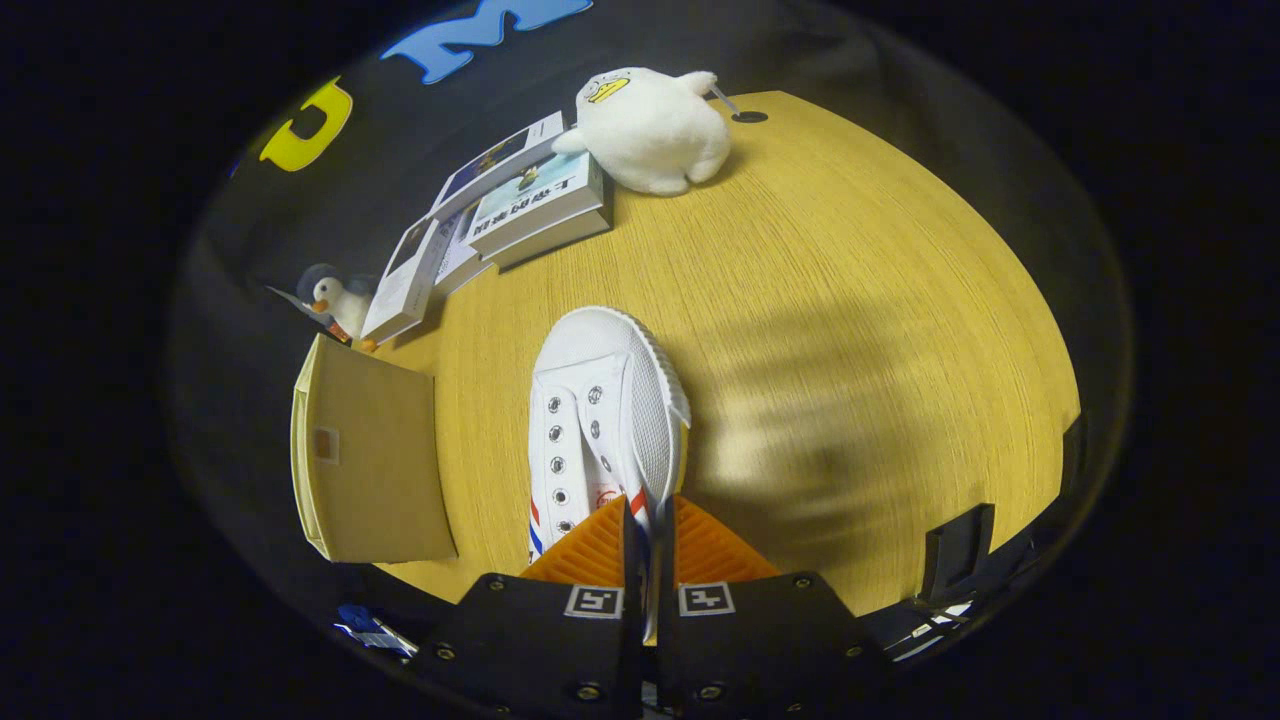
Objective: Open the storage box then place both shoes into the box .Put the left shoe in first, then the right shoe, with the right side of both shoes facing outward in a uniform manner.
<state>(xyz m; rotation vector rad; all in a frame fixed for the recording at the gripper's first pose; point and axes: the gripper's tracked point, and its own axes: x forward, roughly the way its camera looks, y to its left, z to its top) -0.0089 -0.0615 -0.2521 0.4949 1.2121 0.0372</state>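
Lying flat on the worktop well left of the white shoe is the beige storage box, lid closed. Beyond the box, left of the shoe's toe, stands a small penguin toy, then a spread of books. The shoe points away, its heel collar clamped between the claw fingers, pressed nearly together. Beyond the shoe's toe, just right of the books, sits a white plush duck.

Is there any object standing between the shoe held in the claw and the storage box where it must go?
Nothing visible does. The claw is shut on the white shoe, and the storage box lies just beside it on the table. The books and plush toys lie beyond.
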